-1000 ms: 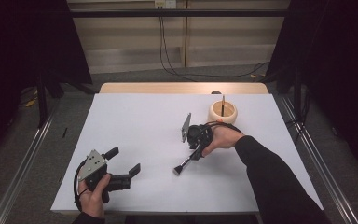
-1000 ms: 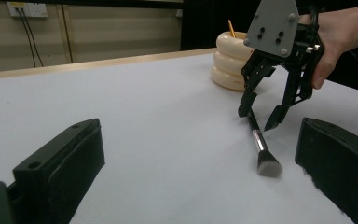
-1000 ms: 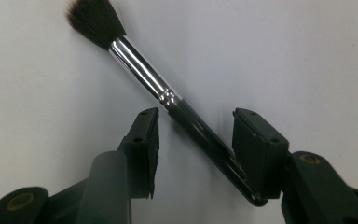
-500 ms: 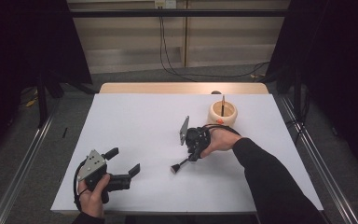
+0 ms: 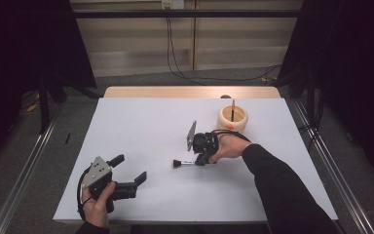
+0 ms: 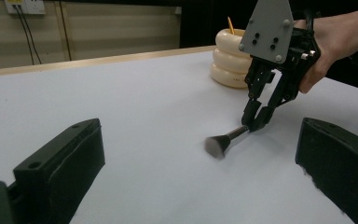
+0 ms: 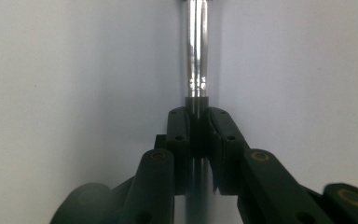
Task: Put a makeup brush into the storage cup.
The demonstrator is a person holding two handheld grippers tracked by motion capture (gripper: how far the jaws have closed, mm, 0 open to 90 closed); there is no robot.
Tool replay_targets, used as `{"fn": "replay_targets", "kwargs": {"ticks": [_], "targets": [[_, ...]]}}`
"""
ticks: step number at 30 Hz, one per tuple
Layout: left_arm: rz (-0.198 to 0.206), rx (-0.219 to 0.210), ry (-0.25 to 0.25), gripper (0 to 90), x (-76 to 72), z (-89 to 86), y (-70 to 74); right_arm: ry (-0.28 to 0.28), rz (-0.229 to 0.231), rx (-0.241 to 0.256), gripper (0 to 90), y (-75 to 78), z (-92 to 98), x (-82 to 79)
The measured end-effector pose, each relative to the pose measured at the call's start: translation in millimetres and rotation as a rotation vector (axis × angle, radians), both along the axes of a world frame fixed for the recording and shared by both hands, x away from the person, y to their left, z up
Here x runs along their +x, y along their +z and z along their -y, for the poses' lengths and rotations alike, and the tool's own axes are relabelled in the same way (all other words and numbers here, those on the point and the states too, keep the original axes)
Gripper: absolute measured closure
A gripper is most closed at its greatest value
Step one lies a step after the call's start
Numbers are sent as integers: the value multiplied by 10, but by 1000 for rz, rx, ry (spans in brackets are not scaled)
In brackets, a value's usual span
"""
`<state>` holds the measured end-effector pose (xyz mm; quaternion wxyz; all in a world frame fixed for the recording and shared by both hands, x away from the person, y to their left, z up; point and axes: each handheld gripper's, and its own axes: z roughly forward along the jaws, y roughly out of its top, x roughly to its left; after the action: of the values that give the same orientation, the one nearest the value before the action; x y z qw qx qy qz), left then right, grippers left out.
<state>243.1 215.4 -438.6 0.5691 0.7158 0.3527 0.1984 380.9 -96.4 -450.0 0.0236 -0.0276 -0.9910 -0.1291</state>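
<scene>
A small brush (image 5: 177,163) with a dark head and a silver ferrule (image 7: 196,46) lies low over the white table (image 5: 141,126), near its middle. My right gripper (image 5: 198,162) is shut on the brush's handle, and the head (image 6: 216,144) points left, at or just above the surface. From the left gripper view the right gripper (image 6: 256,123) comes down on the brush from above. My left gripper (image 5: 129,168) rests open at the front left, with nothing between its fingers (image 6: 60,158).
A cream ringed holder (image 5: 233,119) with a thin stick standing in it sits at the back right, just behind the right hand; it also shows as the holder (image 6: 228,60) beyond the brush. Metal rails run along both sides of the table.
The right gripper has shifted slightly left with the brush, which has turned from slanting toward the front to nearly level across the table. The left gripper has not moved.
</scene>
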Motion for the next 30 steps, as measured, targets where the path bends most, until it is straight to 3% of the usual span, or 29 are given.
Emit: {"fn": "replay_targets", "kwargs": {"ticks": [10, 15, 18, 25, 27, 30], "targets": [[5, -1, -5, 12, 1, -1, 0, -30, 4, 11, 801, -2, 2, 19], [7, -4, -15, 11, -3, 10, 2, -63, -16, 5, 802, 1, 3, 11], [8, -4, -14, 12, -2, 9, 2, -70, -1, 6, 802, 5, 10, 2], [13, -4, -18, 12, -7, 14, 6, -128, -24, 26, 802, 9, 124, -2], [16, -1, -22, 11, -4, 15, 7, -137, -29, 58, 802, 23, 167, 17], [9, -4, -15, 12, -2, 14, 3, -176, -26, 66, 802, 52, 207, 11]]}}
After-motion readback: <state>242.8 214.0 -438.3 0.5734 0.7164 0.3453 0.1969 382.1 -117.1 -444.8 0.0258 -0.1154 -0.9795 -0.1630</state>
